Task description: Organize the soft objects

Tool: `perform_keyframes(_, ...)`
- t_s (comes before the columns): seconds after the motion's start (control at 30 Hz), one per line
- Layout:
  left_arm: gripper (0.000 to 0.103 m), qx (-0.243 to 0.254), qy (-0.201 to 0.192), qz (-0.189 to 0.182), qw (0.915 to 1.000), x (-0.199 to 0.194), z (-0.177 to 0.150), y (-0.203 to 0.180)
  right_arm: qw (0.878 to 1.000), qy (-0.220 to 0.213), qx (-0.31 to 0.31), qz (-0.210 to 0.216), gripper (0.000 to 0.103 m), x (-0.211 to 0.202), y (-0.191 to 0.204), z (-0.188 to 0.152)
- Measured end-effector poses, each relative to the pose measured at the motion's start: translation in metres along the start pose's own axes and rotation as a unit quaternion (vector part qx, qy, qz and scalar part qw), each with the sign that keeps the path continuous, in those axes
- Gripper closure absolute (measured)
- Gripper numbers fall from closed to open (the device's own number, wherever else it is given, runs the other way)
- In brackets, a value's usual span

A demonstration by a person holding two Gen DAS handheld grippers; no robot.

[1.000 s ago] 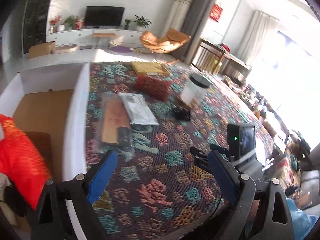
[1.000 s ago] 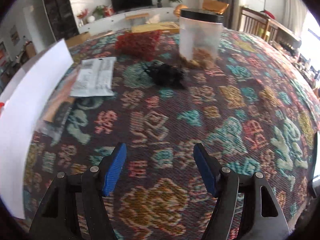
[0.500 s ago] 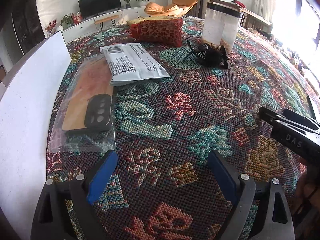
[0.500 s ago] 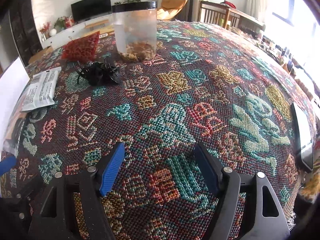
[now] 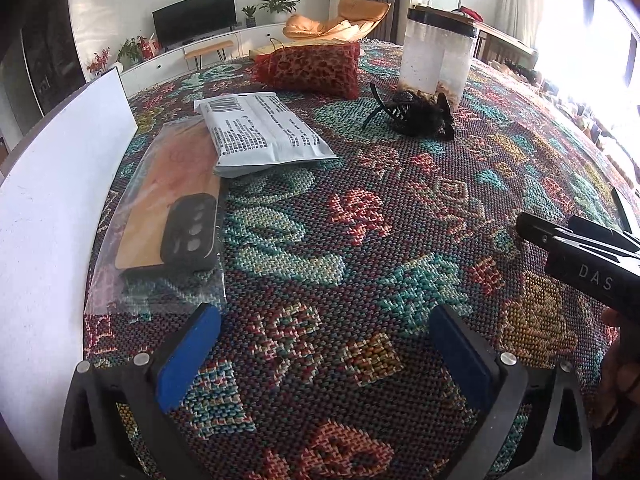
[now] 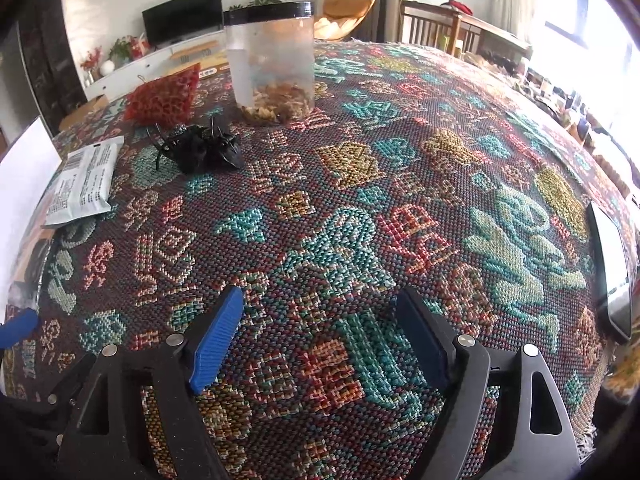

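Observation:
On the patterned woven cloth lie a phone case in a clear bag (image 5: 168, 216), a grey-white mailer pouch (image 5: 264, 132) (image 6: 82, 182), a red patterned pouch (image 5: 310, 68) (image 6: 164, 96) and a black tangled clump (image 5: 416, 114) (image 6: 198, 148). My left gripper (image 5: 324, 356) is open and empty, low over the cloth, just in front of the bagged case. My right gripper (image 6: 320, 334) is open and empty over the cloth's middle; its body shows at the right edge of the left wrist view (image 5: 588, 256).
A clear jar with a black lid (image 5: 436, 56) (image 6: 272, 60) stands behind the black clump. A white box wall (image 5: 52, 184) runs along the cloth's left edge. A dark phone (image 6: 610, 276) lies at the cloth's right edge.
Both grippers have dropped lower and closer to the cloth. The left view swung away from the white box with the orange item toward the table objects. Both stay open.

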State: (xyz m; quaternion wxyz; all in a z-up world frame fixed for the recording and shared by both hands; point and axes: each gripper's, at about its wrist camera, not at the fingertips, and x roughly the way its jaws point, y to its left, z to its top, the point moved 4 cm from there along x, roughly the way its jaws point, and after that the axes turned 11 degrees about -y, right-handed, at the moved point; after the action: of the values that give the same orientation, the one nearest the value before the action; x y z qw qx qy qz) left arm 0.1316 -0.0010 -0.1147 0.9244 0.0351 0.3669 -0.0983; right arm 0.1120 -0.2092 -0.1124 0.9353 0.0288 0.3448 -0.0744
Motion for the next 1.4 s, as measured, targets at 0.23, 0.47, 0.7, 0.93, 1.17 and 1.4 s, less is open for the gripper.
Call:
perform_keyframes(0.23,0.0,0.0,0.0,0.0,1.0,0.0005,-0.0001,-0.0005,1.0,-0.001,0.0,0.0,0.02,0.0,0.0005,-0.0002)
perform_keyframes(0.47,0.0,0.0,0.0,0.0,1.0,0.0006,-0.0003,-0.0006,1.0,-0.001,0.0,0.0,0.019,-0.0001,0.0004,-0.0003)
perform_keyframes(0.7,0.0,0.0,0.0,-0.001,1.0,0.0006,-0.0004,-0.0005,1.0,-0.001,0.0,0.0,0.019,-0.0001,0.0006,-0.0004)
perform_keyframes(0.93,0.0,0.0,0.0,-0.001,1.0,0.0006,-0.0004,-0.0005,1.0,-0.001,0.0,0.0,0.019,0.0002,0.0007,-0.0007)
perform_keyframes(1.17,0.0,0.0,0.0,-0.001,1.0,0.0007,-0.0003,-0.0006,1.0,-0.001,0.0,0.0,0.019,0.0003,0.001,-0.0007)
perform_keyframes(1.4,0.0,0.0,0.0,-0.001,1.0,0.0007,-0.0004,-0.0005,1.0,-0.001,0.0,-0.001,0.019,0.0004,0.0008,-0.0007)
